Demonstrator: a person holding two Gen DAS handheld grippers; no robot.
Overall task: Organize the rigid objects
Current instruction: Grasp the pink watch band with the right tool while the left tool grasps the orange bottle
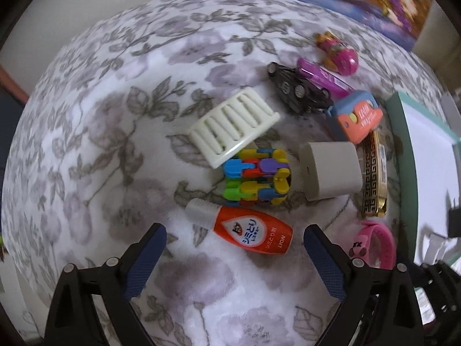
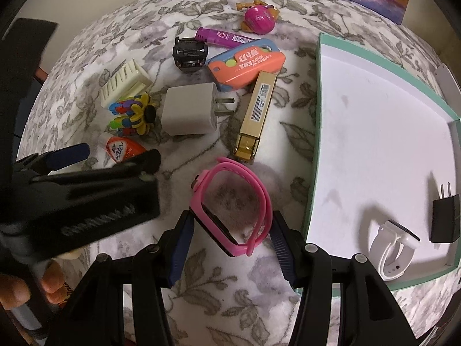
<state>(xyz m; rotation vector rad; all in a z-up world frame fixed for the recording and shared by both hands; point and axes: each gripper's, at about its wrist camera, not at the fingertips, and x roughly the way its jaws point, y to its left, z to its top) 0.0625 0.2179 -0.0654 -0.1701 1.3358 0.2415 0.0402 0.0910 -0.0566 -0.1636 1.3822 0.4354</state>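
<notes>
Two grippers work over a flower-patterned blanket [image 2: 219, 282], each lined up on its own item. Furthest left, the left gripper [image 1: 234, 242] hangs with its blue-padded fingers spread wide and holding nothing, the orange stain-remover bottle [image 1: 253, 230] lying just ahead between the tips, which suggests that bottle is its next pick. Behind the bottle the loose things are still bunched together: a cream slatted piece [image 1: 233, 127], a many-coloured linked toy [image 1: 256, 176], a white charger [image 2: 188, 111] with its prongs pointing right, a black block [image 2: 190, 53], an orange and blue utility knife [image 2: 246, 63] and a gold box [image 2: 255, 115]. Further right, the right gripper [image 2: 230, 242] straddles the pink watch [image 2: 233, 204]; its pads sit against the loop on both sides, though I can't tell from here whether they are truly pinching it or only touching. The watch rests on the blanket, just beside the tray. At the far right the green-rimmed white tray [image 2: 314, 132] takes what is already sorted, a white watch [image 2: 391, 245] and a black plug [image 2: 445, 219] kept in one near corner, leaving room for the rest
</notes>
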